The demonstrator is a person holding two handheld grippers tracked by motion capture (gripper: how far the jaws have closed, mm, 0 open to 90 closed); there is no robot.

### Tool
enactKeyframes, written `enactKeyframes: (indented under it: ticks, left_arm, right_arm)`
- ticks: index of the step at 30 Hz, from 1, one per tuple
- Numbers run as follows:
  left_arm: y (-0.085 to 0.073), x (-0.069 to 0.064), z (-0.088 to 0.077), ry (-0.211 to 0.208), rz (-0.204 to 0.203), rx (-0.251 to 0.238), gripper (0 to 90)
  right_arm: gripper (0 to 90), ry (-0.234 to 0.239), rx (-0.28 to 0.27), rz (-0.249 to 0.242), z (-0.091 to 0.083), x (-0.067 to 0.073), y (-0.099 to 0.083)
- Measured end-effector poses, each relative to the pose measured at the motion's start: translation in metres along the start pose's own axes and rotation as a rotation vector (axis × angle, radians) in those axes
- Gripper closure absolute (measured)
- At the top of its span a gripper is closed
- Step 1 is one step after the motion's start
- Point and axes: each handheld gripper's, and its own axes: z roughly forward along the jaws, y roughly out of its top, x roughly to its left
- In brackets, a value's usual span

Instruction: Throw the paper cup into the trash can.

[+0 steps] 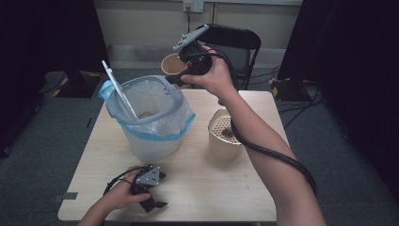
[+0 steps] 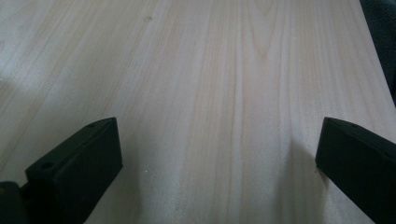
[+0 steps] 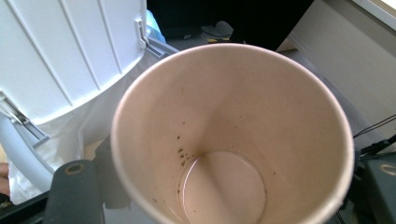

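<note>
My right gripper (image 1: 172,71) is shut on a brown paper cup (image 1: 172,64), held in the air over the back right rim of a white bin (image 1: 149,141). In the right gripper view the cup (image 3: 224,121) tilts its mouth toward the camera; its inside is empty but for dark specks, and it sits between the black fingers (image 3: 74,191). The bin has a grey rim (image 1: 175,101), a blue-edged bag liner and a raised white lid (image 1: 116,87). My left gripper (image 1: 161,190) rests open on the table (image 1: 211,188) near the front edge, with nothing between its fingers (image 2: 77,172).
A round perforated metal strainer (image 1: 225,136) with dark bits inside stands on the table right of the bin, under my right forearm. A black chair (image 1: 235,40) stands behind the table. Bare wood (image 2: 210,70) lies ahead of the left gripper (image 2: 219,156).
</note>
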Motion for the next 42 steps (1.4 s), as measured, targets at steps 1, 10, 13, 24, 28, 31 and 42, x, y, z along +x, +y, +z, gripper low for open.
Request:
enactKeyframes:
  ticks: [1,10,13,24,28,31,42]
  left_arm:
    - [0.000,0.000,0.000,0.000,0.000,0.000,0.0]
    - [0.000,0.000,0.000,0.000,0.000,0.000,0.0]
    - [0.000,0.000,0.000,0.000,0.000,0.000,0.0]
    - [0.000,0.000,0.000,0.001,0.001,0.004,0.0]
    - [0.000,0.000,0.000,0.001,0.000,0.004,0.0]
    - [0.000,0.000,0.000,0.001,0.000,0.004,0.0]
    - [0.000,0.000,0.000,0.001,0.000,0.004,0.0]
  right_arm:
    - [25.3,0.003,-0.005,-0.003,0.001,0.001,0.001]
    - [25.2,0.031,-0.017,0.001,0.011,0.009,0.009]
    - [25.3,0.039,-0.016,-0.003,0.016,0.012,0.012]
    - [25.2,0.070,-0.017,-0.013,0.031,0.020,0.019]
    - [25.2,0.089,-0.018,-0.011,0.037,0.025,0.023]
    - [25.1,0.101,-0.021,-0.022,0.041,0.029,0.025]
    - [25.0,0.127,-0.016,-0.034,0.054,0.038,0.028]
